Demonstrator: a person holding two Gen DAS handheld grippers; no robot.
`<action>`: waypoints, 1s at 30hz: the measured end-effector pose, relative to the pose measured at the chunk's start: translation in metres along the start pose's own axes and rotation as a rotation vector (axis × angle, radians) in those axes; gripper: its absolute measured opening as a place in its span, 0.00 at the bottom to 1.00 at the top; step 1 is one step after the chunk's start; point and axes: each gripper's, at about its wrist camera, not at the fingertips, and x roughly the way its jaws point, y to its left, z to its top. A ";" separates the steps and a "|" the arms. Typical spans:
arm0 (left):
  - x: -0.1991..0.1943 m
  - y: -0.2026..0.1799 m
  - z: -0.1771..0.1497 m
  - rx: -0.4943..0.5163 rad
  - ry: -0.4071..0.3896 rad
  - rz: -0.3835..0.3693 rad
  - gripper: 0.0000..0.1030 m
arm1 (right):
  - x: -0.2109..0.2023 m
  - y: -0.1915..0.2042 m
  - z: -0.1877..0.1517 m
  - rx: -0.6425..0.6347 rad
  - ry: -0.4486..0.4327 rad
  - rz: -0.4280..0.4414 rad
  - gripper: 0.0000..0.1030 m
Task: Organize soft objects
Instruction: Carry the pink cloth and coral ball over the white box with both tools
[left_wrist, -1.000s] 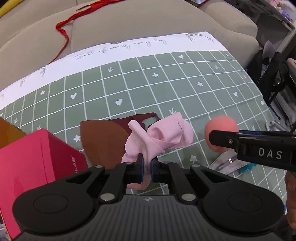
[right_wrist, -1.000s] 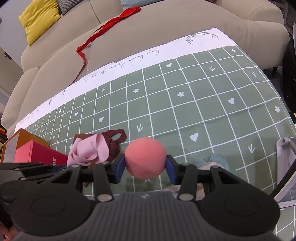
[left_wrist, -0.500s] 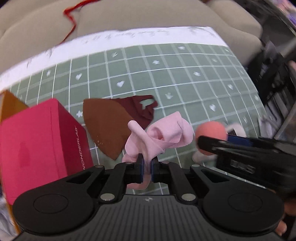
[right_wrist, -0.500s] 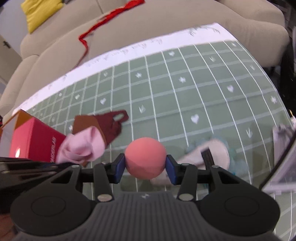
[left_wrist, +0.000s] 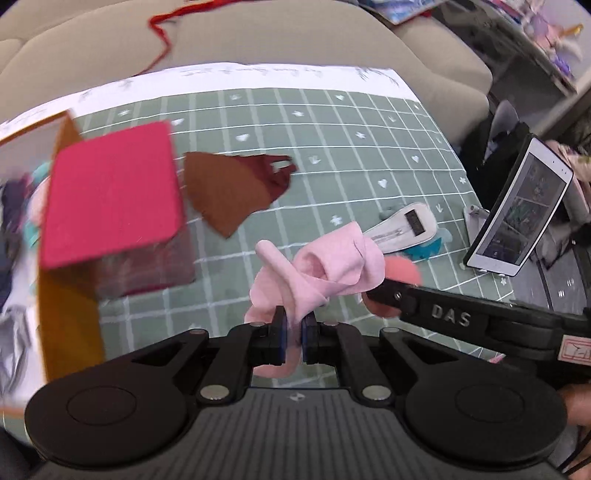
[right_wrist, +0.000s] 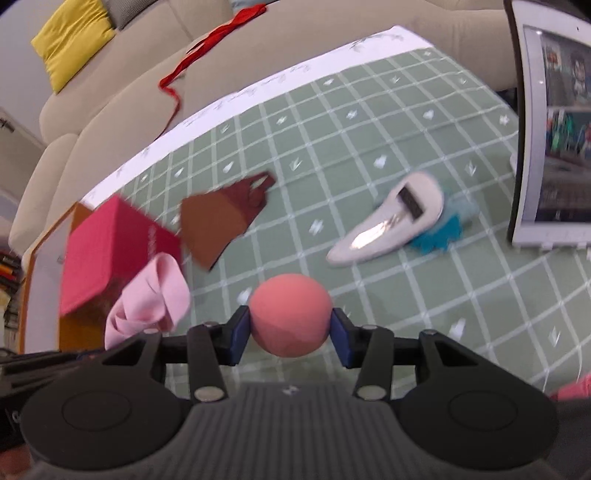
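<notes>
A: Gripping both loads at once. Left hand-held gripper (left_wrist: 293, 335) is clamped on a pink sock (left_wrist: 325, 266), pinched low so the knit bunches up above the pads and a tail droops below. Right hand-held gripper (right_wrist: 291, 329) squeezes a coral foam ball (right_wrist: 290, 314) across its middle, matte and round, barely dented.

B: Where are they relative to the tabletop (left_wrist: 332, 147)?

A: Both lifted clear of the green grid cloth, sock just left of the ball. My read: carried together toward the orange-walled box (left_wrist: 68, 306) at the left, where other fabrics are piled, blurred.

B: What's left out?

A: A brown face mask (right_wrist: 218, 221), flat and folded, ear loops maroon, lying beside a magenta carton (left_wrist: 110, 192). A white lint brush (right_wrist: 388, 225) rests on something teal and fuzzy (right_wrist: 443, 230); can't tell what.

B: Risk?

A: Sock's loose loops could snag the carton corner.
</notes>
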 end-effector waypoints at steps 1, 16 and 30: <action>-0.004 0.004 -0.006 -0.004 -0.005 0.006 0.08 | -0.001 0.004 -0.007 -0.014 0.008 -0.003 0.45; -0.060 0.112 -0.109 -0.183 0.037 0.012 0.08 | 0.008 0.109 -0.098 -0.233 0.173 0.030 0.45; -0.123 0.220 -0.131 -0.397 -0.126 0.032 0.08 | 0.003 0.269 -0.110 -0.525 0.154 0.204 0.45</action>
